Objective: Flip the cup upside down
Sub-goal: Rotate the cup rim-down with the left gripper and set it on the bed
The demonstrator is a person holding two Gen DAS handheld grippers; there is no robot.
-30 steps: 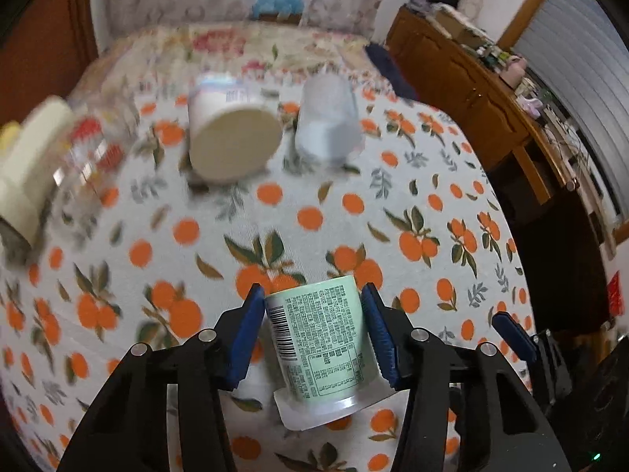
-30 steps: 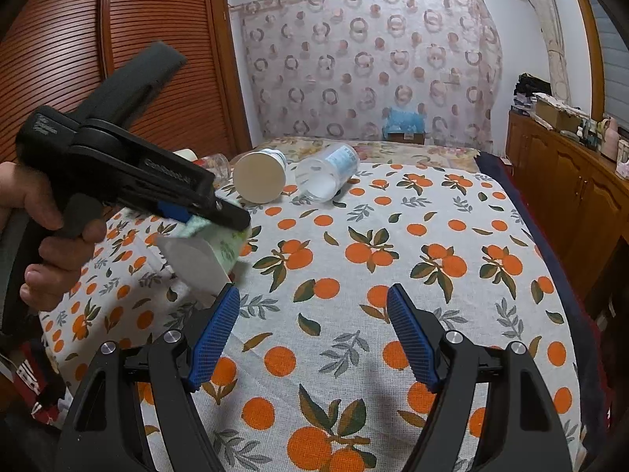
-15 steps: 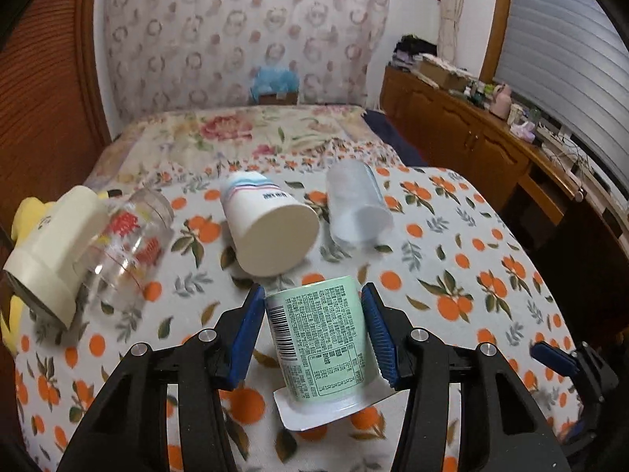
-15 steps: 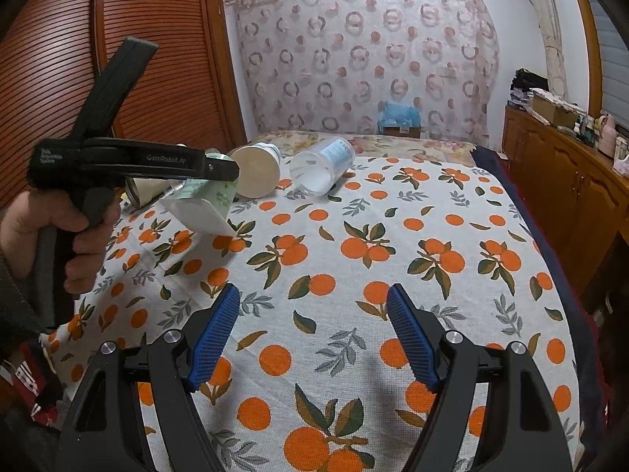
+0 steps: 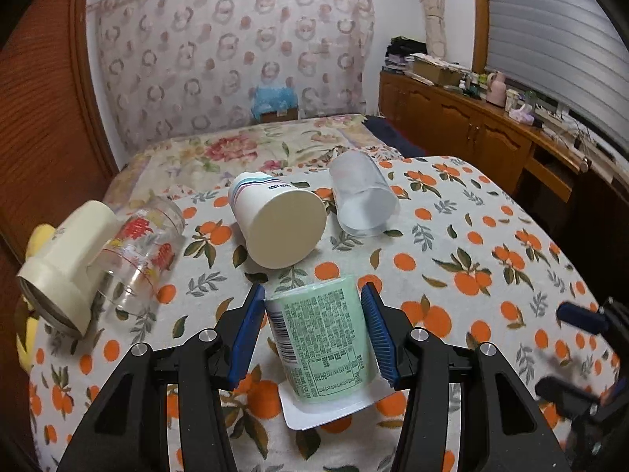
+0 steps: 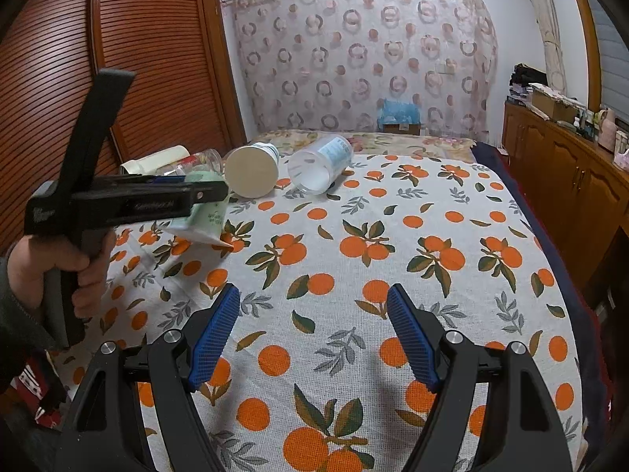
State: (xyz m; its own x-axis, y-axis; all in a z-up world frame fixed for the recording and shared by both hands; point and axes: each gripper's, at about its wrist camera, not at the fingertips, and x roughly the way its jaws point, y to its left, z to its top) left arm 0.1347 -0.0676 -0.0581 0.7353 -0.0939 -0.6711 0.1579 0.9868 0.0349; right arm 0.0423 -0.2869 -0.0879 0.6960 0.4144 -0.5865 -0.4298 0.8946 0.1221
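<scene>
My left gripper (image 5: 312, 332) is shut on a light green yogurt cup (image 5: 324, 340) with a printed label and a white flanged rim. The cup is held upside down, rim lowest, a little above the orange-print tablecloth (image 5: 491, 259). In the right wrist view the same cup (image 6: 208, 216) hangs tilted under the left gripper (image 6: 204, 196), its rim corner close to the cloth. My right gripper (image 6: 312, 334) is open and empty, low over the near middle of the table.
Lying on their sides at the far end: a white paper cup (image 5: 279, 224), a frosted plastic cup (image 5: 363, 200), a clear printed glass (image 5: 143, 247) and a cream mug (image 5: 65, 267). A wooden cabinet (image 6: 566, 181) runs along the right.
The left gripper tilted from pointing down at the table to level, then moved lower towards the cloth with the cup still gripped. The right gripper has stayed put.
</scene>
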